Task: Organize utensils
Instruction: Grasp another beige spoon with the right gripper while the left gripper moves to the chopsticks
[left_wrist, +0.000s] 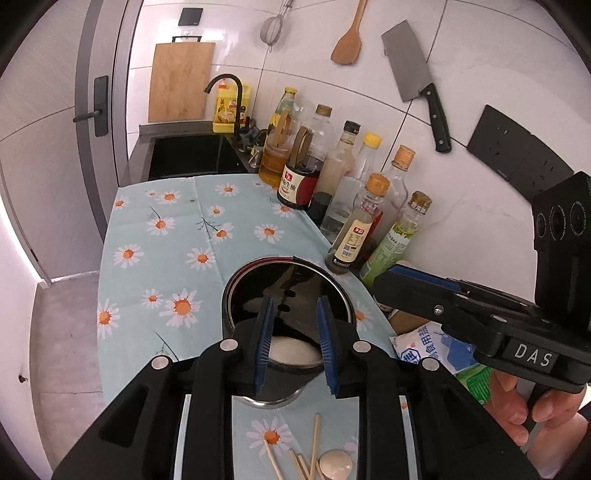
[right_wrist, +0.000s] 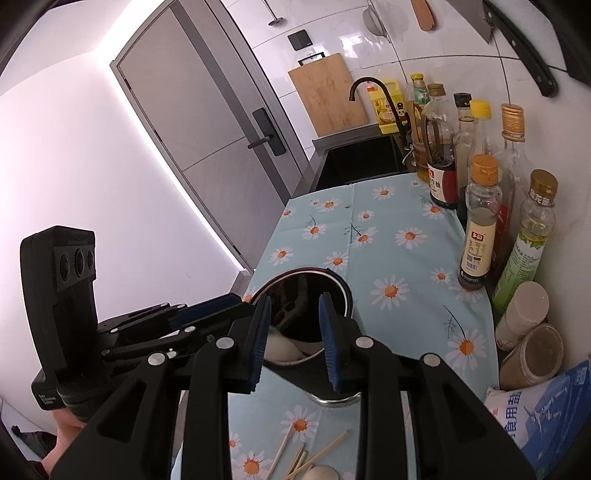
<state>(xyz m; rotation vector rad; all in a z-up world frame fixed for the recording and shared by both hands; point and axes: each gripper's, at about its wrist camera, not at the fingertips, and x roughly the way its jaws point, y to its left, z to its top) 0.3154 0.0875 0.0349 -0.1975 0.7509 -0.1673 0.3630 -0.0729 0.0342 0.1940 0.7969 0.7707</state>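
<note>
A black round utensil holder (left_wrist: 286, 295) (right_wrist: 306, 295) stands on the daisy tablecloth (left_wrist: 166, 258), with something white (left_wrist: 291, 350) low inside it. My left gripper (left_wrist: 295, 336) hovers open and empty over the holder's near rim. My right gripper (right_wrist: 293, 332) is also open and empty at the same holder; it shows from the side in the left wrist view (left_wrist: 424, 284). Several wooden chopsticks (left_wrist: 314, 446) (right_wrist: 306, 454) and a pale spoon (left_wrist: 335, 465) (right_wrist: 323, 473) lie on the cloth just below the grippers.
Several sauce and oil bottles (left_wrist: 351, 221) (right_wrist: 480, 221) line the wall on the right. A salt bag (right_wrist: 546, 413) and two spice jars (right_wrist: 524, 332) sit at the near right. A sink (left_wrist: 192, 155) lies beyond the cloth. A cleaver (left_wrist: 417, 81) and wooden spatula (left_wrist: 349, 37) hang on the wall.
</note>
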